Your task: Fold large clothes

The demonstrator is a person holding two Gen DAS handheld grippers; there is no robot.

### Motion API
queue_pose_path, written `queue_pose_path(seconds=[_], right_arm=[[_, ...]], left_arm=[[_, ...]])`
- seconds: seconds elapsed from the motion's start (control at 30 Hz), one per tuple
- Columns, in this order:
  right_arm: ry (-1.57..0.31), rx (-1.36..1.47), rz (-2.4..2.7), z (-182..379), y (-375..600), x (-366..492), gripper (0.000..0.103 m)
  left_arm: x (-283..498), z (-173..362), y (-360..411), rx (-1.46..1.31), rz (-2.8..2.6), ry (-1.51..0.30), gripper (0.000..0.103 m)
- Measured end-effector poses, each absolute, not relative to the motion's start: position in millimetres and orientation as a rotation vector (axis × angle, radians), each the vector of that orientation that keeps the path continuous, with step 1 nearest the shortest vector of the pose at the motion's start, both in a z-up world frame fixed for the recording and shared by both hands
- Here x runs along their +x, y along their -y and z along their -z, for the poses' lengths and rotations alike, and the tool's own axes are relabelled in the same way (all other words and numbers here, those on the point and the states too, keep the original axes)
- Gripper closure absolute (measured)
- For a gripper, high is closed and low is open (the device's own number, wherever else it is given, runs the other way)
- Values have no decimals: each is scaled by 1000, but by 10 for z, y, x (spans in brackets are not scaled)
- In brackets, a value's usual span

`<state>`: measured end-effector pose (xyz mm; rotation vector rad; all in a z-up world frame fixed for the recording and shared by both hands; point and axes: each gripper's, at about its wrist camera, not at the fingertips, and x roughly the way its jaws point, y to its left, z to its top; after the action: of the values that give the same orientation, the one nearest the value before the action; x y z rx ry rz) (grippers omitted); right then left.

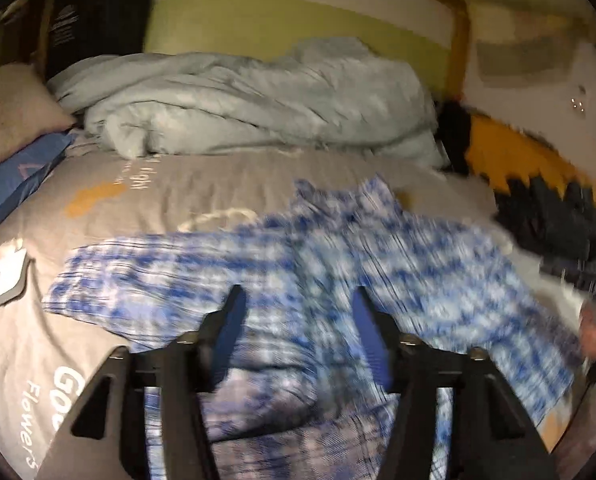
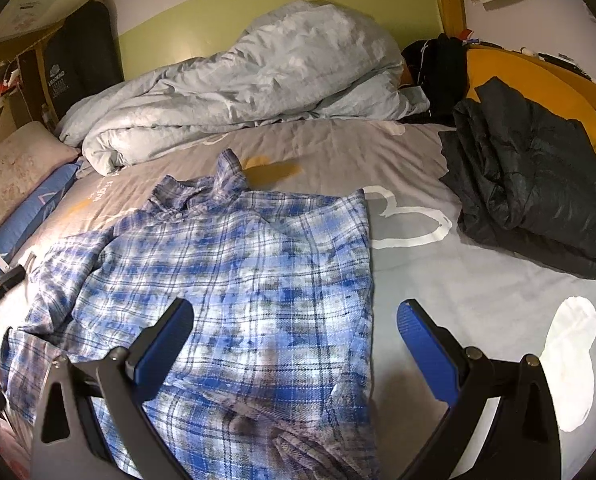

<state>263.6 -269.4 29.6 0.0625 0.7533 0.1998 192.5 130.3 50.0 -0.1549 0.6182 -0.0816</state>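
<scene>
Both grippers hover released, jaws spread with nothing between them. On the grey bed sheet (image 2: 477, 280) the blue plaid shirt (image 2: 234, 272) lies spread out, under the left gripper (image 1: 298, 320) and mostly left of the right gripper (image 2: 294, 332), collar pointing away toward the rumpled duvet (image 2: 258, 76).

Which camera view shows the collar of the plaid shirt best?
The right wrist view: the plaid shirt is sharp there and its collar lies unobstructed. In the left wrist view the whole shirt is motion-blurred, so the collar is indistinct.
</scene>
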Motion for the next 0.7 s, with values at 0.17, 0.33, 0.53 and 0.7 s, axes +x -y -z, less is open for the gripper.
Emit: queue_pose_path(seconds=[0.17,0.33,0.53,0.7], right_arm=[[-761,46,-200,-262,2654,2646,1],[-775,29,-199,-208,2613,2660,1],[-786,11,-204,-169,2558,2665,1],[-796,-6,-222,-141,2510,2656,1]], left_arm=[[2079,-504,-1954,-269,-38,-624,36],[2330,-151,-2625,-402,-154,-779,35],[2470,250,-2918,-560,-173,-908,35],[2533,438,-3069,-644,-184,-915,45]])
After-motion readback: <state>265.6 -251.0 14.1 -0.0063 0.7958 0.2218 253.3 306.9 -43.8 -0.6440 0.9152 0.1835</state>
